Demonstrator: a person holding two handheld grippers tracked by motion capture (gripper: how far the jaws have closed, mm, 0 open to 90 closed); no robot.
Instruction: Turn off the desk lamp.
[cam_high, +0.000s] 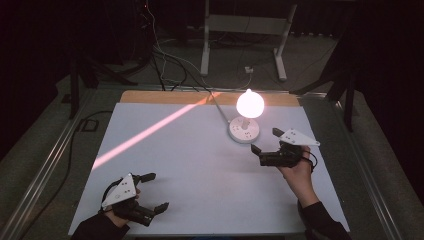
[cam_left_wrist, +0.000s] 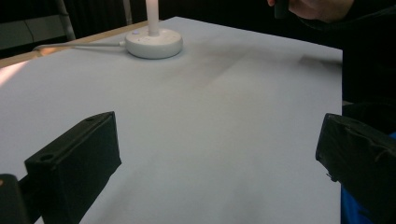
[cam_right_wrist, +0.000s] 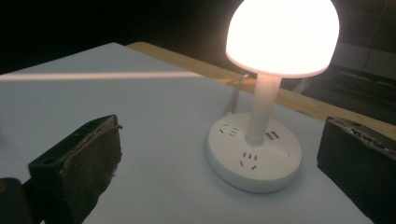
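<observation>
A small white table lamp (cam_high: 248, 104) is lit, its dome (cam_right_wrist: 283, 36) glowing above a round base (cam_right_wrist: 256, 158) with socket slots. It stands at the far middle right of the white table (cam_high: 200, 170). My right gripper (cam_high: 265, 141) is open just in front of and right of the base, jaws pointing at it, nothing between them. My left gripper (cam_high: 156, 191) rests open near the table's front left corner, empty. The lamp base (cam_left_wrist: 153, 43) appears far off in the left gripper view.
The lamp's cord (cam_high: 218, 106) runs back off the far edge to cables on the floor. A pinkish light streak (cam_high: 150, 131) crosses the table's left half. A white stand frame (cam_high: 245, 30) is behind the table. Metal rails (cam_high: 45, 170) flank the table.
</observation>
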